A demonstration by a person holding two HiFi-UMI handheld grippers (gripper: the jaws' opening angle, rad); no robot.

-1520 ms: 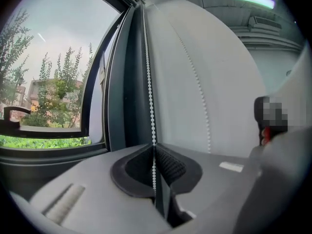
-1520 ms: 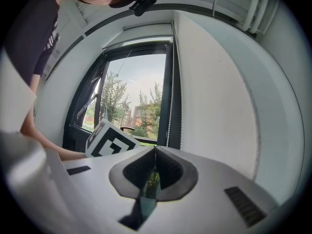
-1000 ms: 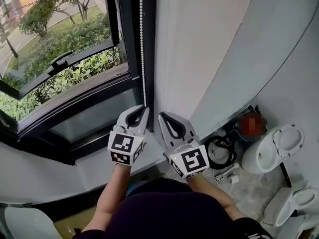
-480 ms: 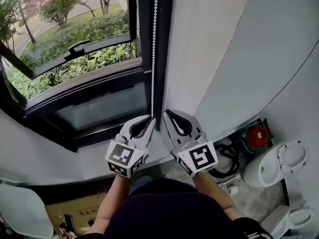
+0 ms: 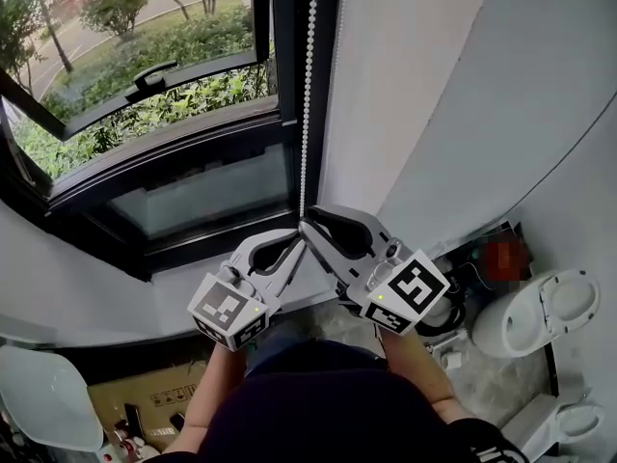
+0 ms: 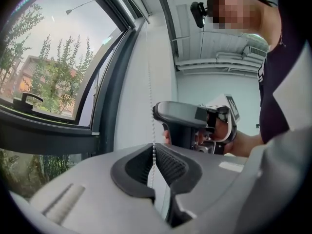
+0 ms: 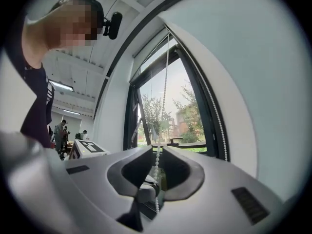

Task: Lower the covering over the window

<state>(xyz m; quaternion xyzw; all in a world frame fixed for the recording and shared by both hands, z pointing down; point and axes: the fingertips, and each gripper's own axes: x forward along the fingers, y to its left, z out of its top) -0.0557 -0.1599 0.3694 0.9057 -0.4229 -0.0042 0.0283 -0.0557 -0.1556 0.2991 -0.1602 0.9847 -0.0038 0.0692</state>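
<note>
Beside the window (image 5: 207, 193), left gripper (image 5: 297, 246) and right gripper (image 5: 308, 228) fingers were clenched on the bead chain (image 5: 308, 85), the right's just easing; the glass lay uncovered, lowering hardly begun.

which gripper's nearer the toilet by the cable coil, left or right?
Right. The right gripper is on the toilet's side of the chain, up-left of it in the head view. The left gripper sits farther left, beyond the right one.

Two grippers at six o'clock, left gripper (image 5: 300, 243) and right gripper (image 5: 306, 226); one bead chain (image 5: 308, 85) at twelve; one window handle (image 5: 154, 69) at eleven; two toilets (image 5: 536, 307) (image 5: 571, 415) at four; one cardboard box (image 5: 145, 401) at seven
</note>
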